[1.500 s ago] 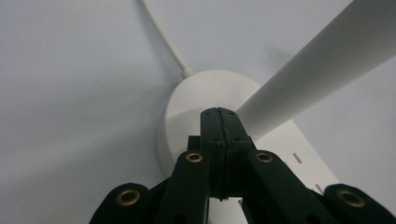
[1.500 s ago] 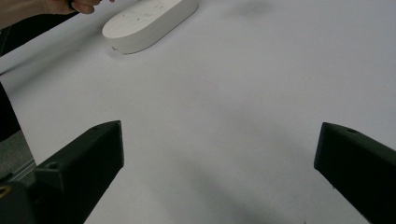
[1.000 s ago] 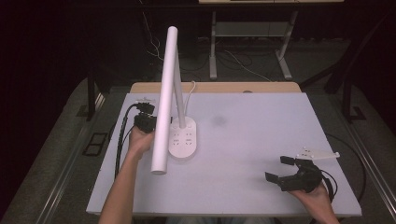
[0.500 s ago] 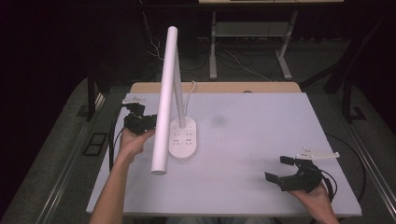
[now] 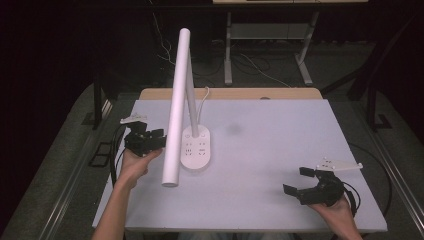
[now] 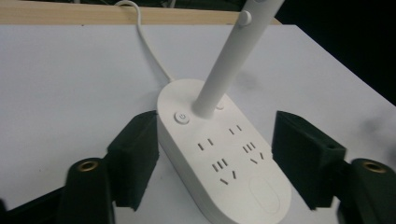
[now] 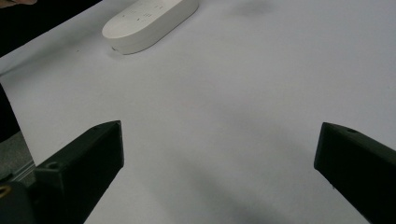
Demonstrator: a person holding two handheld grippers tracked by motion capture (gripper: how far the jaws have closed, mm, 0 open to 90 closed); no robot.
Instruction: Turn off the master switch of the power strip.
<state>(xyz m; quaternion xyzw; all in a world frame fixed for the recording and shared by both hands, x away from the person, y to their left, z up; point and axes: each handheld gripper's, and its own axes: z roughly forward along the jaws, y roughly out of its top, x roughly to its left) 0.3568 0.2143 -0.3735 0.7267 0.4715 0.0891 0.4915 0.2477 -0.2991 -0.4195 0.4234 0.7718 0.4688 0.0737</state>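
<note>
Left gripper view has the left claw [image 6: 205, 163] spread wide around the near end of the lamp base [image 6: 224, 154], one jaw just beside its left flank, the other apart on the right, with the power button [image 6: 181, 117] ahead by the stem [image 6: 224, 70]. To grasp the base well, I judge it should centre before closing, clear of the sockets. The right claw [image 5: 311, 186] rests released on the white surface [image 5: 280, 150], well apart.

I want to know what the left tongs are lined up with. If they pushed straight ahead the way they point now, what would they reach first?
Most likely the white lamp base. In the left gripper view the open left tongs already straddle its near end, with the lamp stem rising just beyond; exact depth is unclear.
</note>
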